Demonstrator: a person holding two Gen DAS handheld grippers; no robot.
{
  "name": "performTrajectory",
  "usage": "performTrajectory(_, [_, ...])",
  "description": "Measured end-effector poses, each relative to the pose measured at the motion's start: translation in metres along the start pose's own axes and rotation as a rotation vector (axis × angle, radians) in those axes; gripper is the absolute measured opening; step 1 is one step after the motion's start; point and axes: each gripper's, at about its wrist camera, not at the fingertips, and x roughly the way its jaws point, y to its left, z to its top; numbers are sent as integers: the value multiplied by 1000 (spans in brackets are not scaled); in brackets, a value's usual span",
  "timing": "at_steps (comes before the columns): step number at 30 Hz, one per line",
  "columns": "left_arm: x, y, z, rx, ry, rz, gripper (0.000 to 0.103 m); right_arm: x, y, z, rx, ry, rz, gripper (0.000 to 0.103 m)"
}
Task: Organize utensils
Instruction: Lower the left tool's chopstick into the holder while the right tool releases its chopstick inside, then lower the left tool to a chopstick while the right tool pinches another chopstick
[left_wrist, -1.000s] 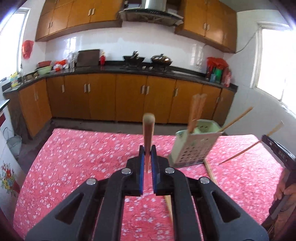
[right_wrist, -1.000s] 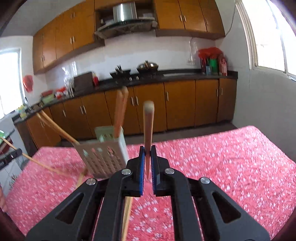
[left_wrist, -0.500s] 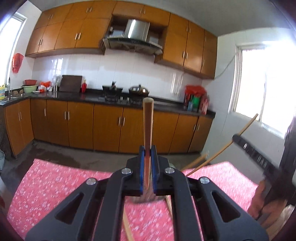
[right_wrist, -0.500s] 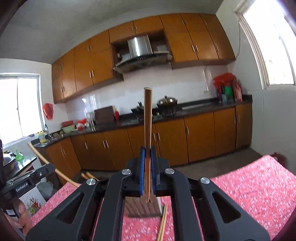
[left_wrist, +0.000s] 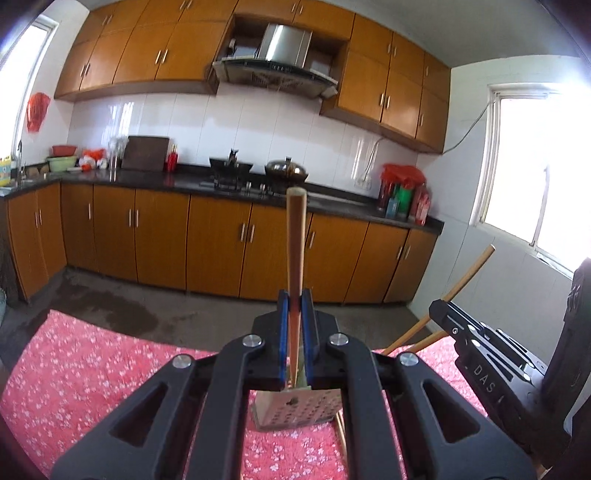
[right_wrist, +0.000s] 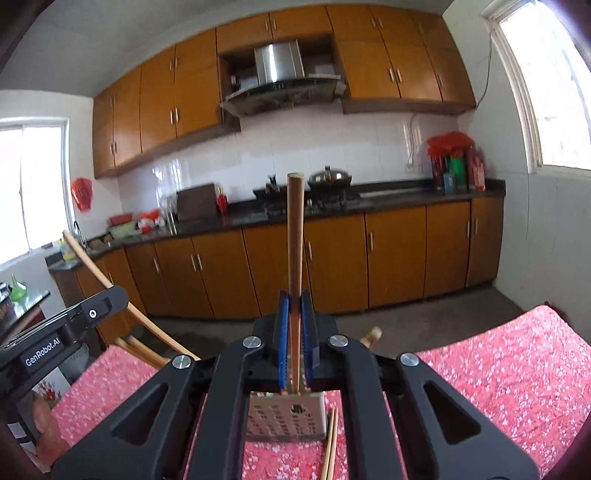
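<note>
My left gripper (left_wrist: 294, 306) is shut on a wooden chopstick (left_wrist: 296, 240) that stands upright above the pale perforated utensil holder (left_wrist: 299, 408). My right gripper (right_wrist: 294, 306) is shut on another wooden chopstick (right_wrist: 295, 236), also upright over the same holder (right_wrist: 288, 417). The right gripper's body (left_wrist: 491, 373) shows at the right of the left wrist view with its chopstick (left_wrist: 458, 288). The left gripper's body (right_wrist: 55, 339) shows at the left of the right wrist view with its chopstick (right_wrist: 110, 284). Other chopsticks stick out of the holder (right_wrist: 140, 349).
The holder stands on a table with a red flowered cloth (left_wrist: 92, 376). Loose chopsticks (right_wrist: 330, 443) lie on the cloth beside the holder. Orange kitchen cabinets (left_wrist: 221, 240) and a dark counter with a stove run along the far wall.
Both grippers have risen and tilted up with their chopsticks and have come in over the holder, which now sits low between the fingers in both views.
</note>
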Motion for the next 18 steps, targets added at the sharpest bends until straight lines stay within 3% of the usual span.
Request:
performTrajectory(3, [2, 3, -1, -2, 0, 4, 9, -3, 1, 1, -8, 0, -5, 10])
performTrajectory(5, [-1, 5, 1, -3, -11, -2, 13, -9, 2, 6, -13, -18, -17, 31])
performTrajectory(6, [-4, 7, 0, -4, -16, -1, 17, -10, 2, 11, -12, -29, -23, 36])
performTrajectory(13, [-44, 25, 7, -34, -83, 28, 40, -46, -21, 24, 43, -103, -107, 37])
performTrajectory(15, [-62, 37, 4, -37, -95, 73, 45, -53, -35, 17, 54, -82, -150, 37])
performTrajectory(18, [-87, 62, -14, -32, -94, 159, 53, -49, -61, -7, 62, 19, -199, 37])
